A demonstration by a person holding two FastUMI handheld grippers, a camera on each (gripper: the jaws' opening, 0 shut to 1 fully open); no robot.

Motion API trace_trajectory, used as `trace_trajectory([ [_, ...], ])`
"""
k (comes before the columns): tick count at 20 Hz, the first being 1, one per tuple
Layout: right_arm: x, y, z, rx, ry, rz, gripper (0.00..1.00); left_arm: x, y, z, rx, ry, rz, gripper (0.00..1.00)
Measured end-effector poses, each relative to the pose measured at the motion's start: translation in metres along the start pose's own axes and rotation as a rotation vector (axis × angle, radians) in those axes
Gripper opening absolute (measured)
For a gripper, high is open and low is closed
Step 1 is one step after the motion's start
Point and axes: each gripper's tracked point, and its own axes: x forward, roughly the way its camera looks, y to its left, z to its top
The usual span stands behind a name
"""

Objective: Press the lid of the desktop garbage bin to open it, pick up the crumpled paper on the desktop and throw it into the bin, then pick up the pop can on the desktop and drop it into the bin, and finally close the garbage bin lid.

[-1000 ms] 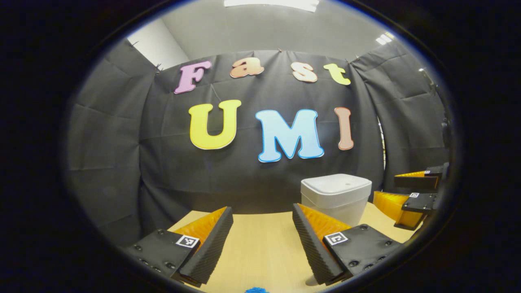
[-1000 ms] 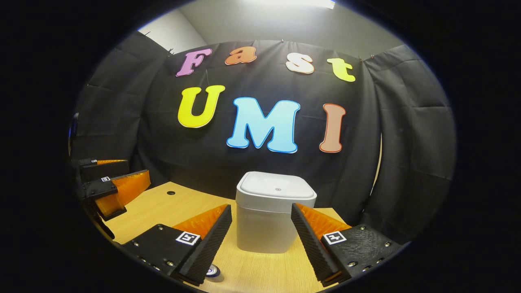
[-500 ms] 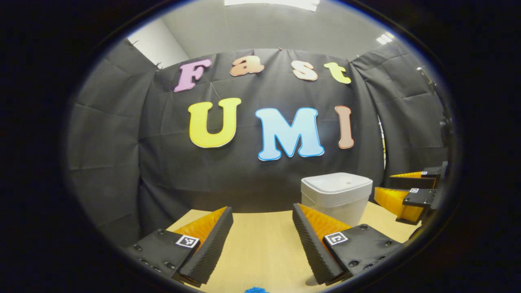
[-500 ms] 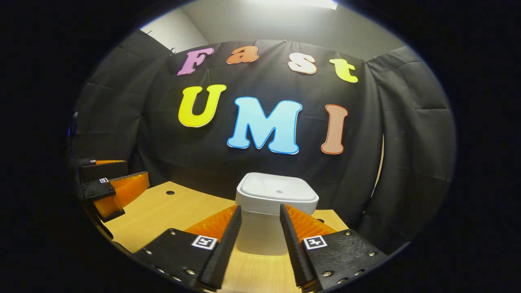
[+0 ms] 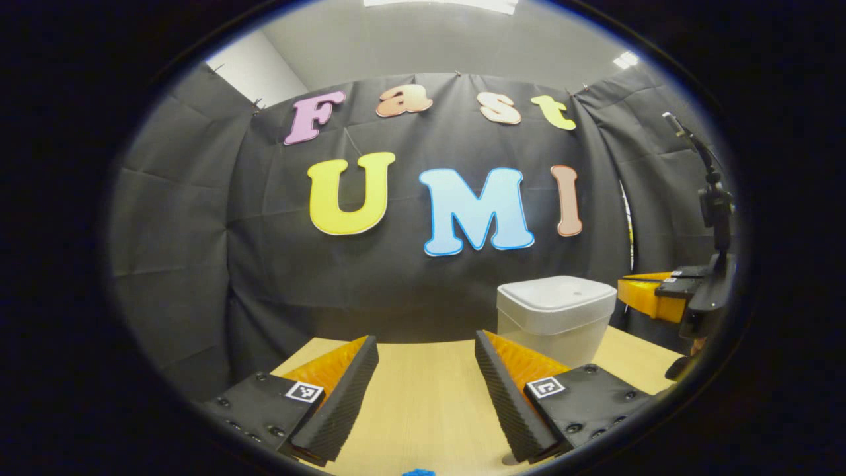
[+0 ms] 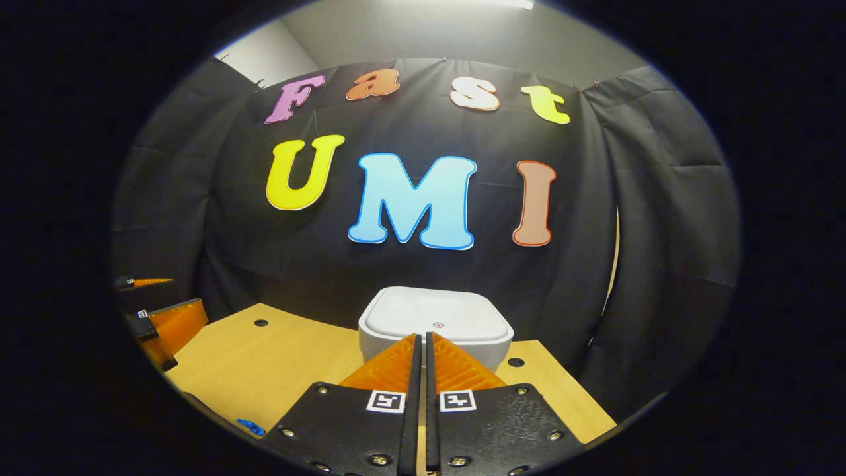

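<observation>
The worktop (image 6: pixel 277 357) of pale wood runs up to the black cloth wall (image 6: pixel 198 218). On it, toward the back, stands the white bin (image 6: pixel 436 324) with its lid (image 6: pixel 433 315) down and flat; a small dot marks the lid's middle. In the left gripper view the bin (image 5: pixel 555 317) sits at 2 o'clock from that gripper's own fingers, well apart from them.

The right gripper (image 6: pixel 423 347) points straight at the bin from just in front of it, its fingers pressed together with only a thin slit between them and nothing held. Its tips overlap the lid's near edge at 12 o'clock; whether they touch it cannot be told. In the left gripper view it shows at 3 o'clock (image 5: pixel 651 291), level with the lid.

The left gripper (image 5: pixel 423 357) hangs above bare worktop, fingers spread wide and empty.

A scrap of blue crumpled paper (image 6: pixel 251 426) lies on the worktop at 8 o'clock from the right gripper.
</observation>
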Motion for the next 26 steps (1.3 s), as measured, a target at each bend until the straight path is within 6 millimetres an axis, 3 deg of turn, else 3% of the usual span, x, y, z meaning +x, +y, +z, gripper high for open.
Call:
trace_trajectory([
  [1,0.001,-0.007,-0.001,-0.002,-0.004,-0.025,0.05,0.002,0.002,-0.002,-0.001,0.005,0.007,0.98],
  [2,0.015,-0.010,0.001,0.003,-0.001,-0.025,0.01,0.001,0.004,-0.002,-0.001,0.008,0.014,0.98],
  [6,0.050,-0.015,-0.001,0.007,0.019,-0.018,0.01,-0.002,0.014,-0.008,-0.011,0.021,0.047,0.98],
  [11,0.077,-0.010,-0.018,0.058,0.089,0.002,0.01,-0.011,0.022,-0.008,-0.015,0.017,0.086,0.98],
  [20,0.084,-0.007,-0.029,0.078,0.113,0.038,0.02,-0.014,0.026,-0.012,-0.026,0.032,0.108,0.94],
  [23,0.085,-0.009,-0.026,0.067,0.107,0.034,0.02,-0.020,0.023,-0.008,-0.026,0.023,0.105,0.94],
  [26,0.082,-0.007,-0.011,0.172,0.074,0.061,0.01,-0.032,0.025,-0.005,-0.025,0.017,0.109,0.96],
])
